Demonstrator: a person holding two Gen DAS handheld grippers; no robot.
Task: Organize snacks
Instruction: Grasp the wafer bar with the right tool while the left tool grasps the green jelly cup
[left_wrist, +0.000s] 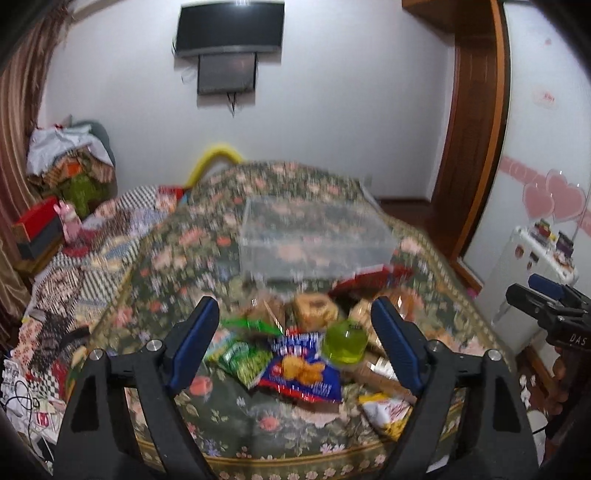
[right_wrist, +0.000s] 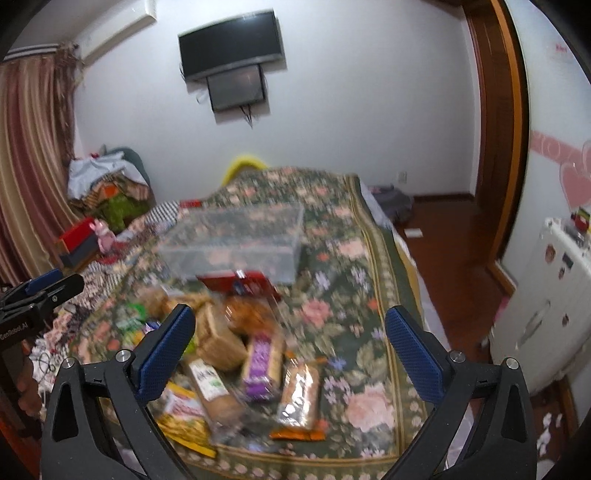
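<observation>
A pile of snacks lies on the floral cloth: a blue biscuit pack (left_wrist: 301, 369), a green jelly cup (left_wrist: 345, 341), green packets (left_wrist: 243, 356), a red pack (left_wrist: 373, 278), a purple-labelled pack (right_wrist: 262, 363) and wrapped cakes (right_wrist: 299, 393). A clear plastic box (left_wrist: 314, 236) stands behind the pile, also in the right wrist view (right_wrist: 236, 242). My left gripper (left_wrist: 295, 334) is open and empty above the pile. My right gripper (right_wrist: 291, 341) is open and empty above the pile's right side. Both views are motion-blurred.
The floral cloth (right_wrist: 351, 295) covers a low surface. A patterned blanket (left_wrist: 92, 266) with clutter lies left. A white fridge (right_wrist: 546, 306) stands right, beside a wooden door frame (left_wrist: 476, 122). A TV (left_wrist: 231, 27) hangs on the far wall.
</observation>
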